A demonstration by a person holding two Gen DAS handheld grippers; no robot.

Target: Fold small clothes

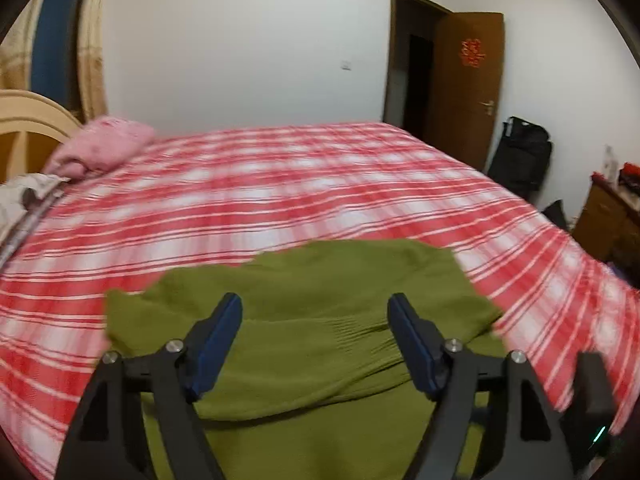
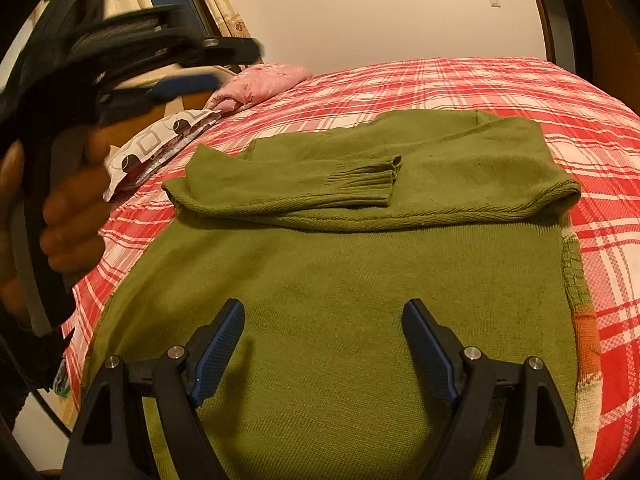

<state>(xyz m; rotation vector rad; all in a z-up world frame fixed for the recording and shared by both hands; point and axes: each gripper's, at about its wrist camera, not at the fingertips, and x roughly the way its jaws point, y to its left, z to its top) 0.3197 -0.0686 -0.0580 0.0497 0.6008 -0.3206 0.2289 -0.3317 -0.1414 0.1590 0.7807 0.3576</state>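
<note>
An olive green knit sweater (image 2: 340, 280) lies flat on the red and white plaid bed (image 2: 500, 84). Both sleeves are folded across its upper part, and one ribbed cuff (image 2: 364, 184) lies near the middle. My right gripper (image 2: 323, 312) is open and empty, hovering over the sweater's lower body. My left gripper (image 1: 315, 306) is open and empty above the sweater (image 1: 320, 320). It also shows in the right wrist view (image 2: 192, 80), blurred, held by a hand at the far left, above the bed.
A pink folded cloth (image 1: 104, 148) and a patterned pillow (image 2: 160, 140) lie near the headboard (image 1: 28, 128). A brown door (image 1: 464, 80), a black bag (image 1: 520, 152) and a wooden cabinet (image 1: 608, 216) stand beyond the bed's right side.
</note>
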